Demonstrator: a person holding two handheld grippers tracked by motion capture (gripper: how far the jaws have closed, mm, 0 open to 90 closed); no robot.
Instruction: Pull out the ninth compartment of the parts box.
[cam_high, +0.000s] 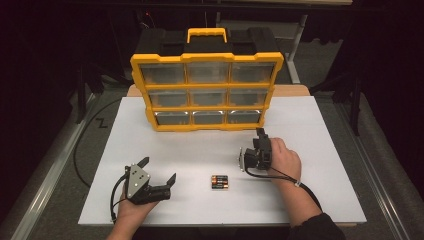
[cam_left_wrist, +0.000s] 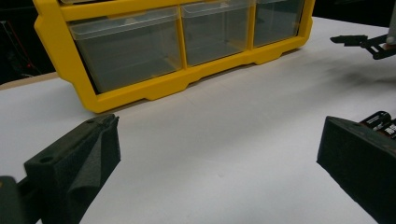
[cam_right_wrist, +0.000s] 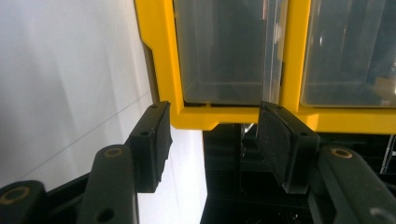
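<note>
A yellow organizer with a black back and three rows of clear drawers stands at the far middle of the white table. A pack of batteries lies near the front, between my hands. My left gripper rests left of the pack, jaws wide open and empty; its own view shows the batteries beside the right jaw. My right gripper, rolled on its side, points at the organizer's bottom right corner. Its jaws stand apart around nothing, just short of the yellow frame and a clear drawer.
The organizer carries a yellow handle on top. Black cables trail off the table's left side. My right gripper appears far off in the left gripper view. Dark floor and table legs surround the board.
</note>
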